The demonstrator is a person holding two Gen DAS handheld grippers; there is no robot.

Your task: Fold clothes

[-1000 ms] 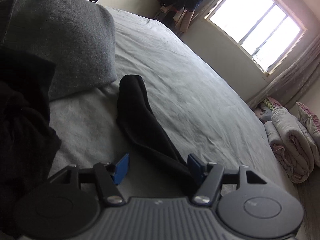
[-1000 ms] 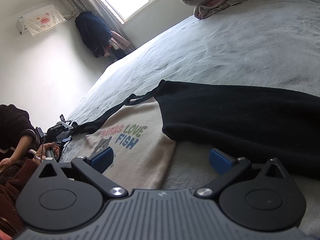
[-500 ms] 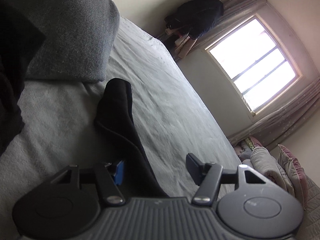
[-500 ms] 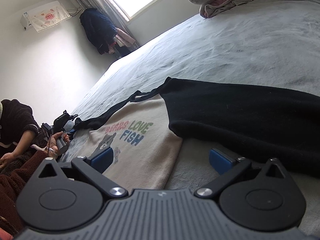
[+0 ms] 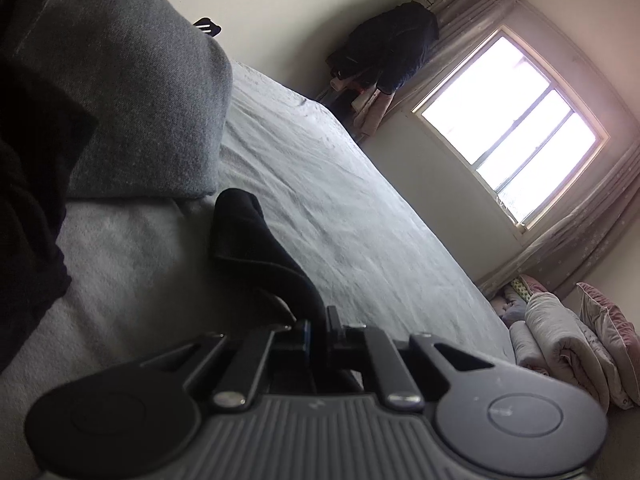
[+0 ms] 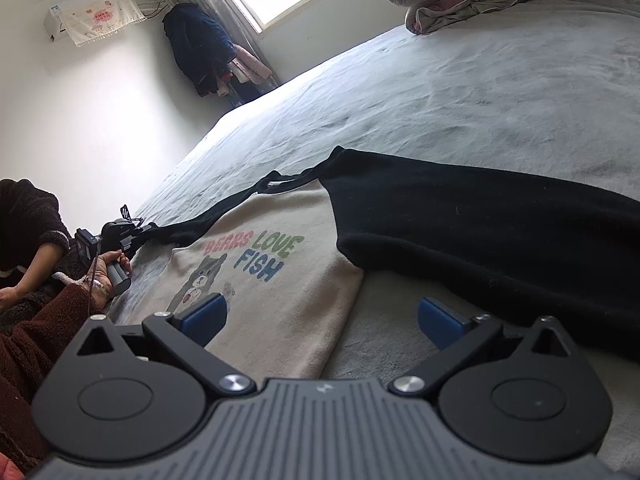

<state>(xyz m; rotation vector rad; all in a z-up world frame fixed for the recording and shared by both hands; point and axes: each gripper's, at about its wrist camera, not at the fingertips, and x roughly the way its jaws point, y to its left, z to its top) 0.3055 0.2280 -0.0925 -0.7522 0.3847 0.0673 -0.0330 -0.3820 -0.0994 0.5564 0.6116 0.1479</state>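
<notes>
Grey bedsheet filled both views, and on it the sweatshirt lay spread out flat, cream front up with the "BEARS LOVE FISH" print showing, so the folding looked barely begun. Its right black sleeve stretched out wide across the bed, not yet brought in over the body, and no crease or fold showed on the cream panel. On the far side the left black sleeve ran away from the left wrist camera towards a grey pillow, its end bunched and lifted a little off the sheet. That was where the action was: the left tool had just been closing and sat clenched on the near part of that sleeve, dark cloth pinched between its jaws. The right tool hung released, its jaws wide apart, just above the hem edge of the cream body with nothing between them. By my reckoning one sleeve was gripped ready for the first fold, while the other sleeve and the body folds were all left to do.
</notes>
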